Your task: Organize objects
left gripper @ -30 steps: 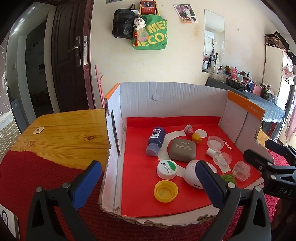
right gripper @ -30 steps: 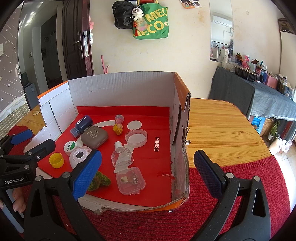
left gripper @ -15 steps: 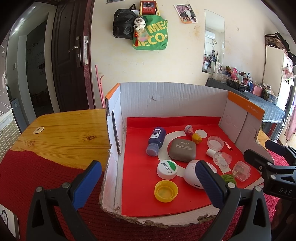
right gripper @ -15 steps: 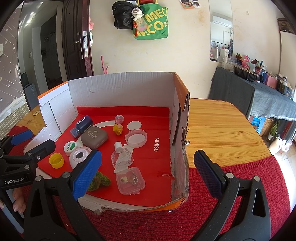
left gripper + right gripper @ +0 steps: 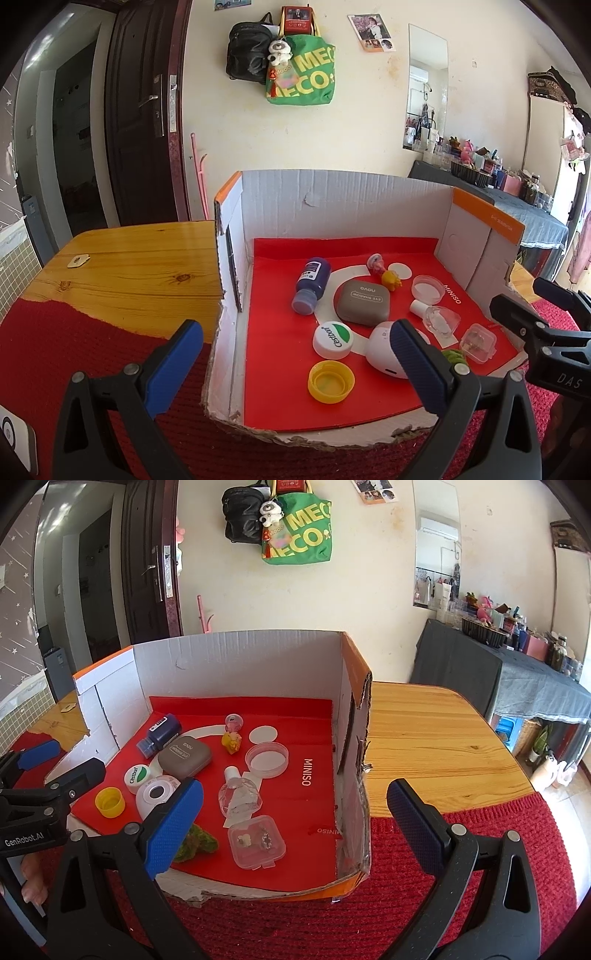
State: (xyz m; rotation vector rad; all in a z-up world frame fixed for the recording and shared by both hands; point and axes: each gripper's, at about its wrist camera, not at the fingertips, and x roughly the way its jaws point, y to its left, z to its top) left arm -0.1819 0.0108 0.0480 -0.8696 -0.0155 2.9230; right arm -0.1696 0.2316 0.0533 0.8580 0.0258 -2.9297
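A: Were the fingers holding anything?
B: No. Left gripper [image 5: 295, 369] and right gripper [image 5: 295, 823] both gaped wide, empty, at the box [image 5: 332, 188] front.
A: Nearest pick?
B: The yellow cap [image 5: 331, 380] lay just ahead between the left fingers; I'd have lowered straight, straddling its rim, clear of the white lid [image 5: 333, 340].

Black left gripper [image 5: 295, 363] and right gripper [image 5: 295, 825], blue-padded jaws, silver screws
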